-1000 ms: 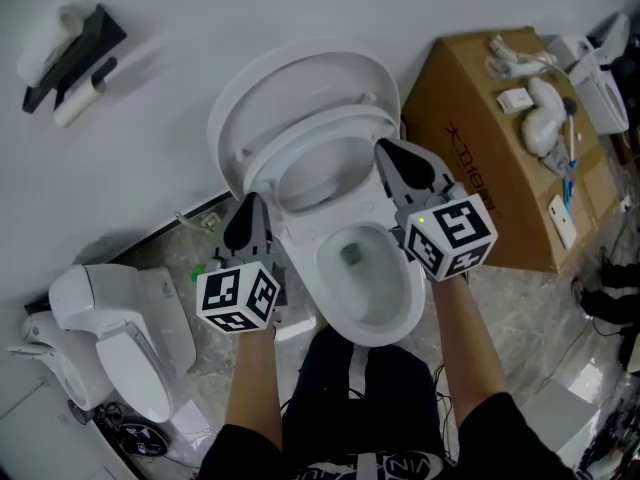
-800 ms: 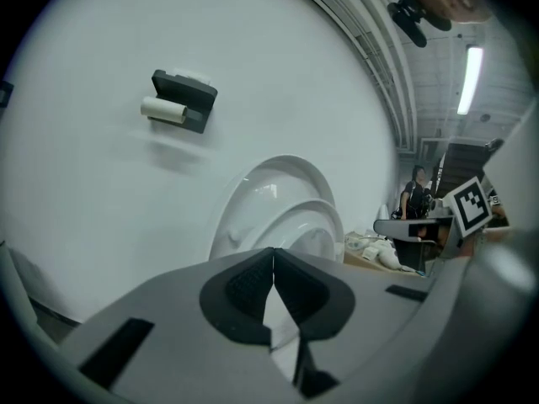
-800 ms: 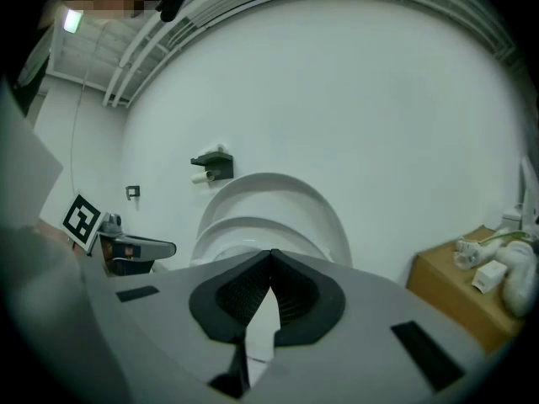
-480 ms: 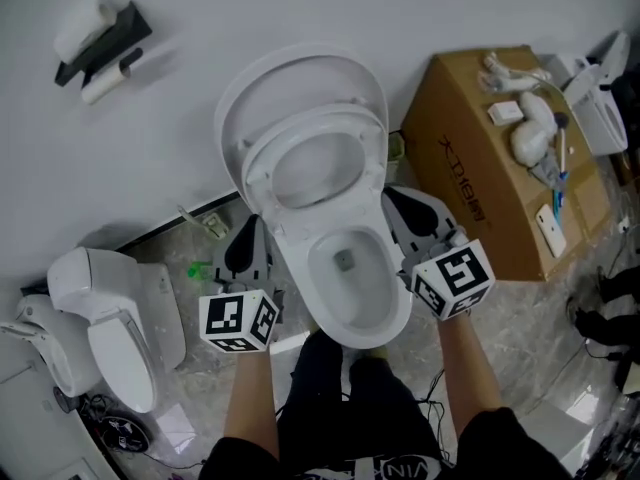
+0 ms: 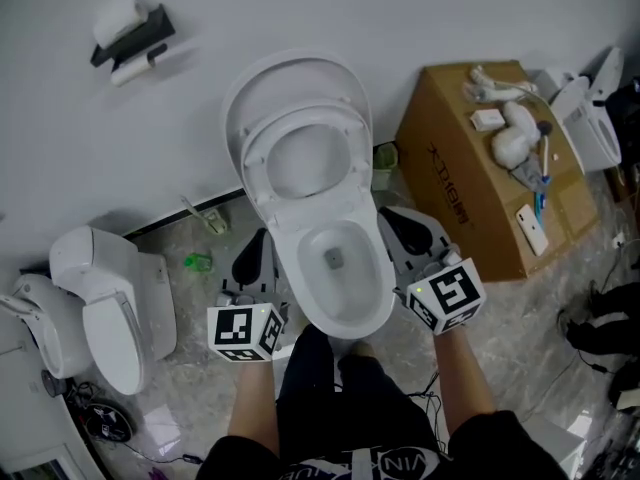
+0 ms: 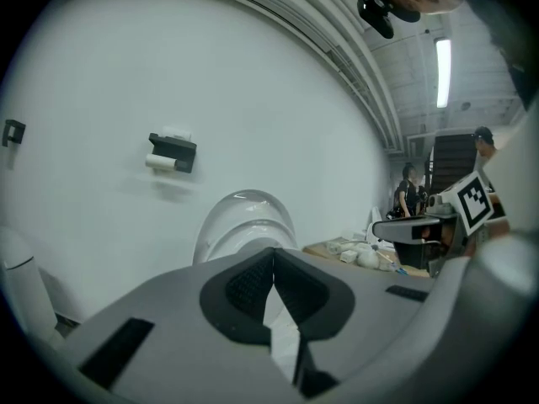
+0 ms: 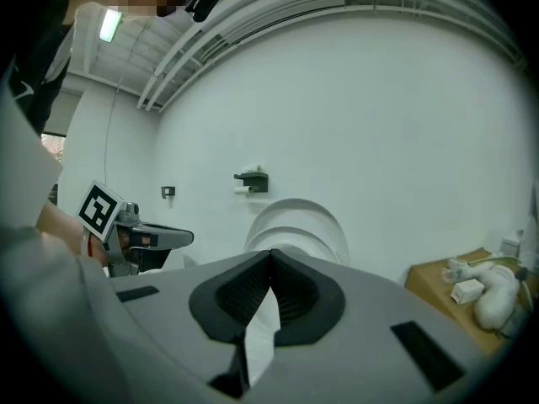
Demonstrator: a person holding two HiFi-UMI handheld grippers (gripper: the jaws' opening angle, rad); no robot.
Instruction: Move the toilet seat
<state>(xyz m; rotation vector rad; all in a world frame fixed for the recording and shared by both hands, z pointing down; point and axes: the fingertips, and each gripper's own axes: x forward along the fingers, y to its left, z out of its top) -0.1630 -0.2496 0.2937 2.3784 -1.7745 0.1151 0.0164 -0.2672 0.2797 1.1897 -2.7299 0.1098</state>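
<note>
Both grippers have drawn back from the toilet since a second ago, and the seat [image 5: 355, 160], then partly lowered beside the right gripper, now stands raised against the lid [image 5: 295, 76]. The camera's frame has shifted as well, so the toilet sits slightly higher and more central.

In the head view the seat and lid lean together toward the white wall at upper centre, leaving the bowl [image 5: 381, 278] uncovered below them. The left gripper [image 5: 254, 240] hangs just beside the bowl's left flank at lower centre, and the right gripper [image 5: 392, 215] is just beside its right flank. Neither touches the toilet. Each gripper view shows its own dark pads pressed together at the tips with nothing pinched between them, and the raised seat and lid show pale beyond the jaws.

The person's bare forearms run up from the bottom edge, with dark-clad legs between them below the bowl.

A cardboard box [image 5: 455, 203] lies at right of frame, with white fittings [image 5: 508, 138] scattered on its top. A second toilet [image 5: 110, 293] lies at lower left on the marbled floor. A small green object [image 5: 197, 262] rests between it and the left gripper. A paper holder [image 5: 132, 34] is fixed to the wall at upper left.
</note>
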